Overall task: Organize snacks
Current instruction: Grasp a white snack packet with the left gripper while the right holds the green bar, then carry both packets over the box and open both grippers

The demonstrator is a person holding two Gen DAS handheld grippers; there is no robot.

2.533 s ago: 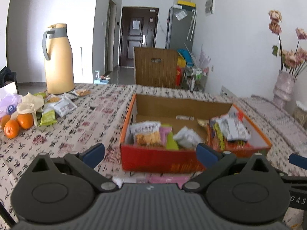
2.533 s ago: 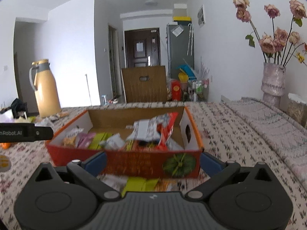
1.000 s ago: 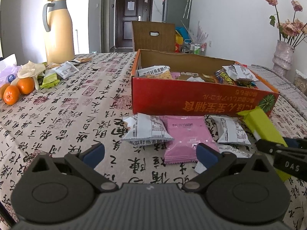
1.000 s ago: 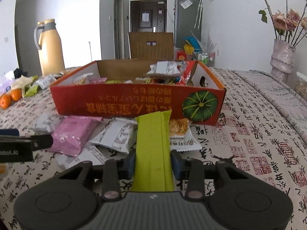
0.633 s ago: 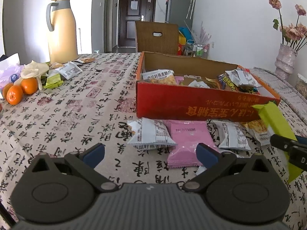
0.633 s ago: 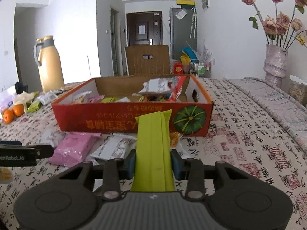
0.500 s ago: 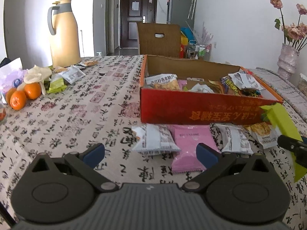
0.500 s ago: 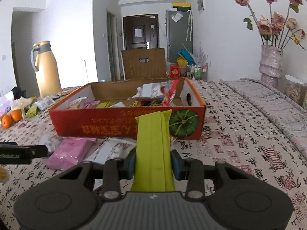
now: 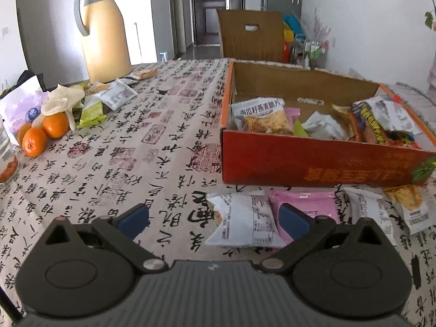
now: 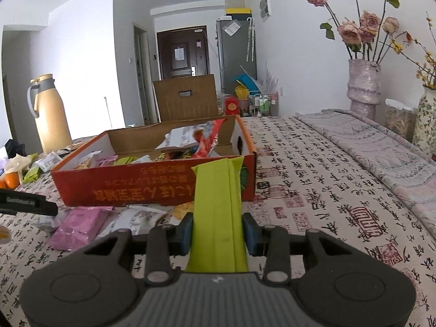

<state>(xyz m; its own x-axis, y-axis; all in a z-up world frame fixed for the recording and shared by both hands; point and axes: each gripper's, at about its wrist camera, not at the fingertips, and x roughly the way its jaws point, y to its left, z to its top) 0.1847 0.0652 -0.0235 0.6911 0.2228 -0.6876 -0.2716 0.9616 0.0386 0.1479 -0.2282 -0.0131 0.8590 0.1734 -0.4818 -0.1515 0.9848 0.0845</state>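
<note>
My right gripper (image 10: 218,230) was clamped on a long, flat lime-green packet (image 10: 218,212), which stuck out toward the red cardboard box (image 10: 152,188) whose near wall rose between it and the crinkly wrappers heaped inside. My left gripper (image 9: 212,218) hung empty with its blue pads wide apart over a white pouch (image 9: 242,224) and a matte pink pouch (image 9: 308,204), both lying on the calligraphy-printed cloth (image 9: 109,163) just before the box. Well off to the left stood a smooth tan jug (image 9: 105,32), with glossy oranges (image 9: 43,133) and more packets near it.
</note>
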